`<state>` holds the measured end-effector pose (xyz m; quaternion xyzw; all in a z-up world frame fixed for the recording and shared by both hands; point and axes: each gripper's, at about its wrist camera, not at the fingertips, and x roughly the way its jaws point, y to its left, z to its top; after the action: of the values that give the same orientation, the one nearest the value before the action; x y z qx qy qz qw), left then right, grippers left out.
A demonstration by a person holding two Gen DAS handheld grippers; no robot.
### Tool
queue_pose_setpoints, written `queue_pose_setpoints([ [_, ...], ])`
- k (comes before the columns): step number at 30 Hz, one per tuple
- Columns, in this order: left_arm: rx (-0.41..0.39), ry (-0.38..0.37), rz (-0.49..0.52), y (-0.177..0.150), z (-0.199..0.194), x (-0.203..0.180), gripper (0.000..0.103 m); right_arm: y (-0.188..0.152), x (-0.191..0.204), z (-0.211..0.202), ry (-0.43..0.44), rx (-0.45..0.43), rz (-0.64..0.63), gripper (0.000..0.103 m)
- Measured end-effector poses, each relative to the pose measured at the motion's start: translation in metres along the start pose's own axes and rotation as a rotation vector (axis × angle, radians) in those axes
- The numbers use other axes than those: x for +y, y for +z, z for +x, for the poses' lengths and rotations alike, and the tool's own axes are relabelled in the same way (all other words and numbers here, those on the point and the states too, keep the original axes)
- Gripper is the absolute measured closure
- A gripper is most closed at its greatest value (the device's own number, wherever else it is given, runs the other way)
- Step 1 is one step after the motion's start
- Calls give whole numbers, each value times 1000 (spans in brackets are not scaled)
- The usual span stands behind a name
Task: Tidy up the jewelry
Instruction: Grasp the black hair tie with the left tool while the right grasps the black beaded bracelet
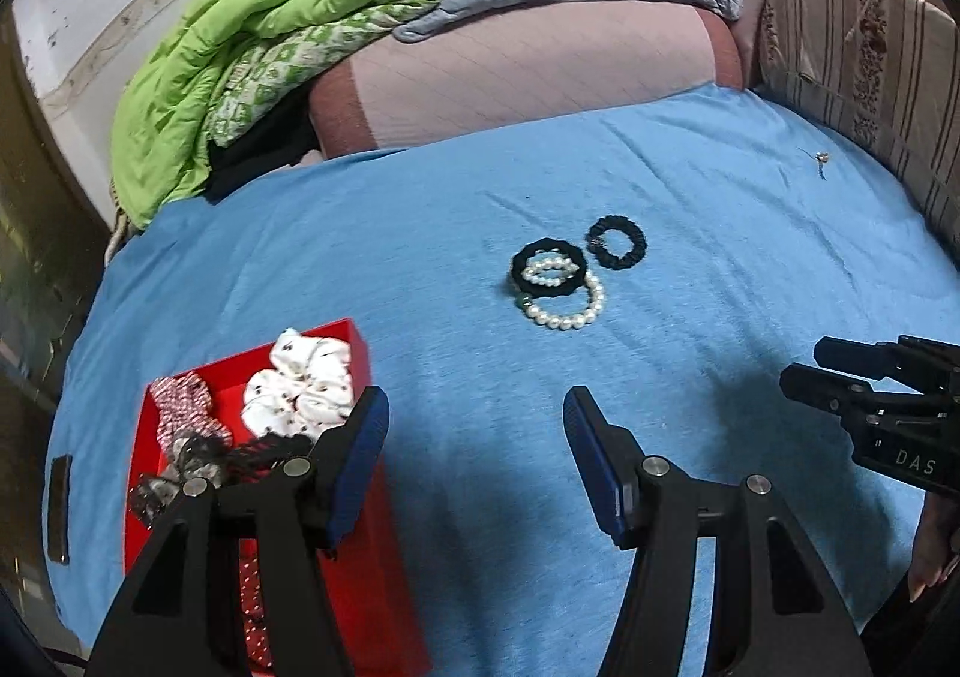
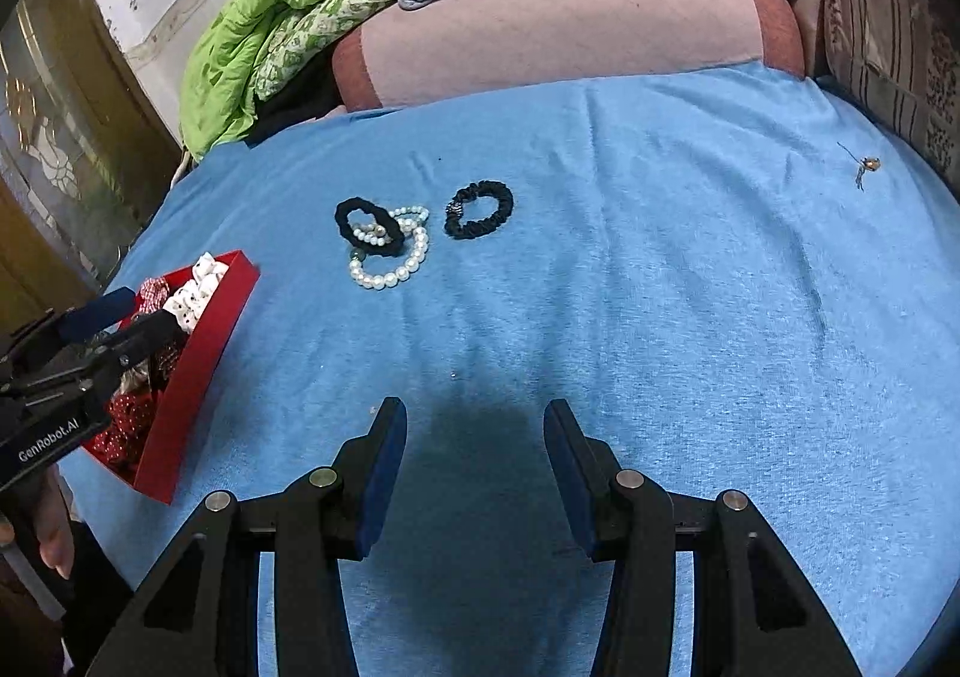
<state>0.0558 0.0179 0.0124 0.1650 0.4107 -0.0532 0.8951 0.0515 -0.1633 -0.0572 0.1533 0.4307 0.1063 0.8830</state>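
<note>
Both grippers empty, jaws spread wide. Left hand-held gripper [image 1: 474, 461] hovers over the near edge of the red cardboard box [image 1: 180, 437], which already holds fabric scrunchies. Right hand-held gripper [image 2: 474, 473] hangs above bare blue bed sheet [image 2: 690, 317].

Remaining pieces lie ahead, mid-bed: white pearl bracelet [image 2: 390, 263] overlapping a black scrunchie ring [image 2: 369, 227] w/ a smaller pearl loop inside; a second black ruffled scrunchie [image 2: 479, 209] just beside, to the right. From the right gripper the cluster sits forward and slightly left; prob. the nearer tool. A small gold-bead trinket [image 2: 867, 164] lies well apart, far right.
</note>
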Motion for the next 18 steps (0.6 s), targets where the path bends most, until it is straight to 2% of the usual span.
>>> queue_pose_setpoints([
  [5, 44, -82, -54, 30, 21, 15, 43, 15, -6, 6, 7, 8, 2, 51],
  [9, 40, -73, -32, 49, 38, 19, 43, 40, -5, 27, -26, -12, -58, 51],
  [13, 48, -135, -44, 62, 61, 19, 43, 62, -15, 52, 3, -6, -17, 51],
  [18, 50, -184, -10, 74, 93, 9, 43, 92, -23, 81, 5, 4, 21, 51],
])
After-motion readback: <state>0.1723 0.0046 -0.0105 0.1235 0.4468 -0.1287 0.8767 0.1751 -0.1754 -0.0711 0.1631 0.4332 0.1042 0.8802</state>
